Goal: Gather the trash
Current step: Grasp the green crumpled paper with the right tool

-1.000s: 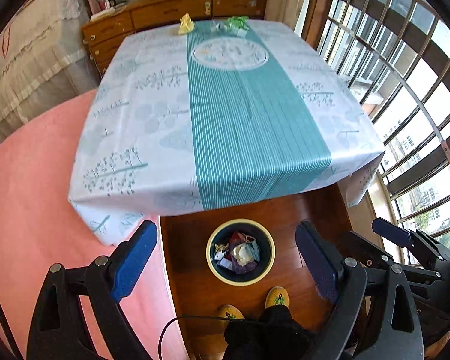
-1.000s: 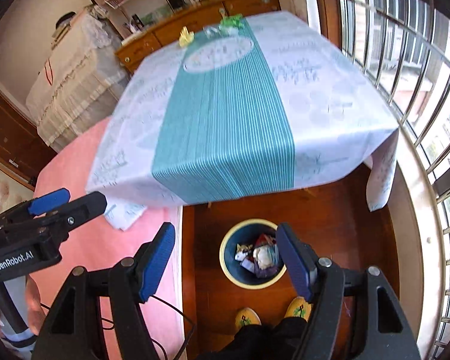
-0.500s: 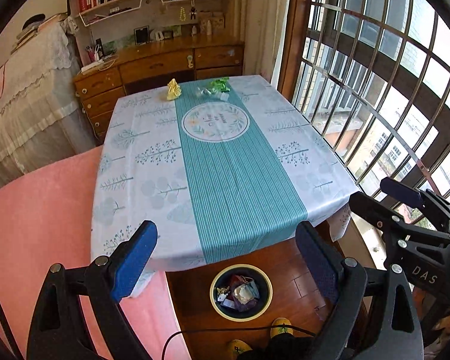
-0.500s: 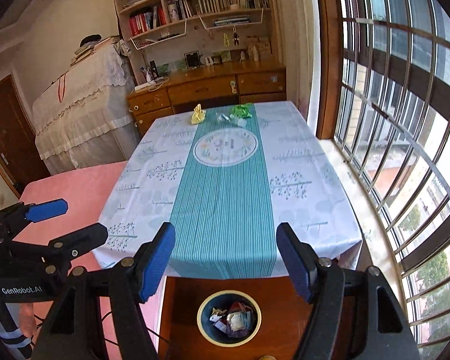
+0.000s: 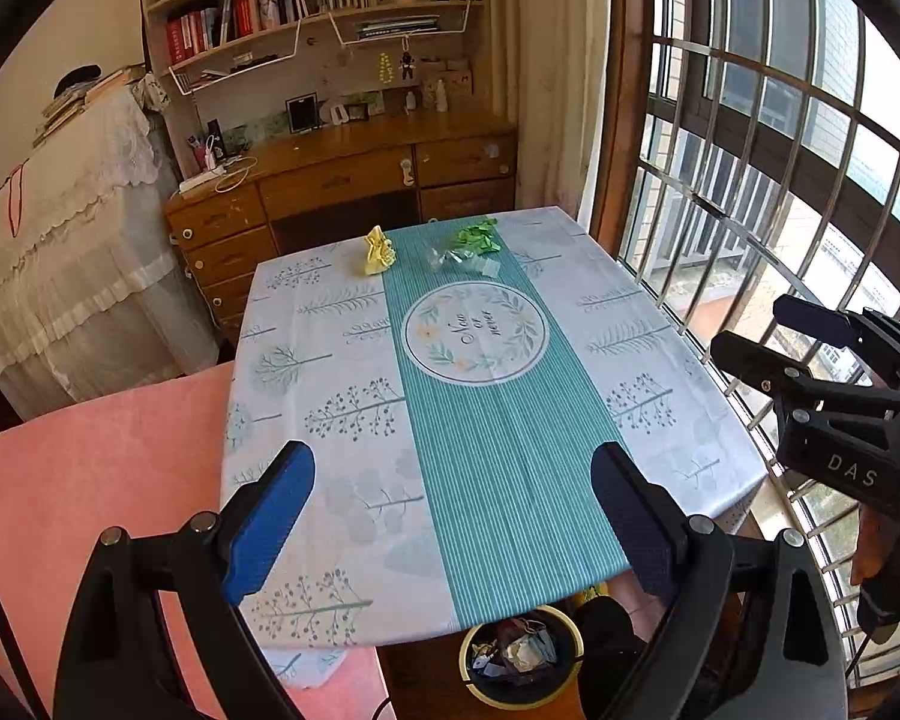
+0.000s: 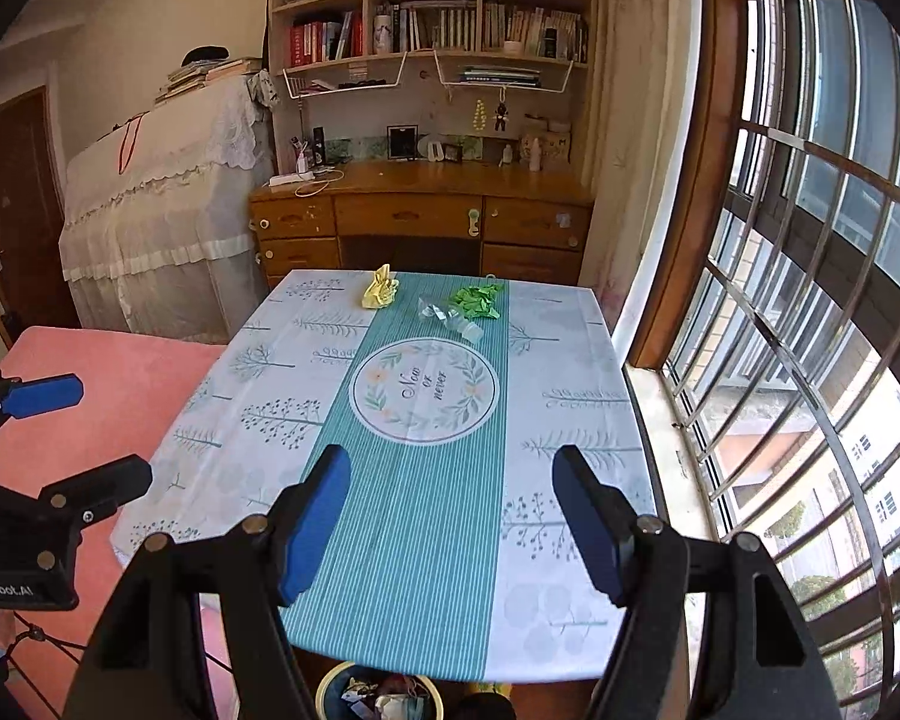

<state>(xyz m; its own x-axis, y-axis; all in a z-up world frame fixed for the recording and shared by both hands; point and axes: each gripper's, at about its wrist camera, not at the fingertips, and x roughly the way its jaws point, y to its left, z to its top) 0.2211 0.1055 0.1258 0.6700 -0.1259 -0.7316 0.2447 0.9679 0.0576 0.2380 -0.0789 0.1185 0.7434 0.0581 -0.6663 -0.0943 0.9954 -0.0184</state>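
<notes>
Three pieces of trash lay at the far end of the table (image 6: pixel 570 420), well apart from both grippers: a crumpled yellow wrapper (image 6: pixel 380 295) on the white part of the cloth just left of the teal runner (image 6: pixel 414 528), a crumpled green wrapper (image 6: pixel 477 301) on the runner's right side, and clear plastic scraps (image 6: pixel 444 315) just beside the green one, toward the near side. The same three items appeared in the left wrist view as the yellow wrapper (image 5: pixel 378 251), the green wrapper (image 5: pixel 473 238) and the clear scraps (image 5: pixel 459 261). A round printed emblem (image 6: pixel 424 390) sat on the runner between the trash and the near edge.

A trash bin (image 5: pixel 519 657) with a yellow rim stood on the wooden floor under the near edge of the table, already holding mixed litter; its rim (image 6: pixel 330 681) showed at the bottom of the right wrist view.

The left hand-held gripper (image 5: pixel 453 528) was released, its blue pads spread wide with nothing between them, above the near end of the table. The right hand-held gripper (image 6: pixel 450 525) was likewise released and empty over the same end. A wooden desk (image 6: pixel 420 204) and bookshelves (image 6: pixel 432 24) stood beyond the table, with a barred window (image 6: pixel 810 300) to the right.
</notes>
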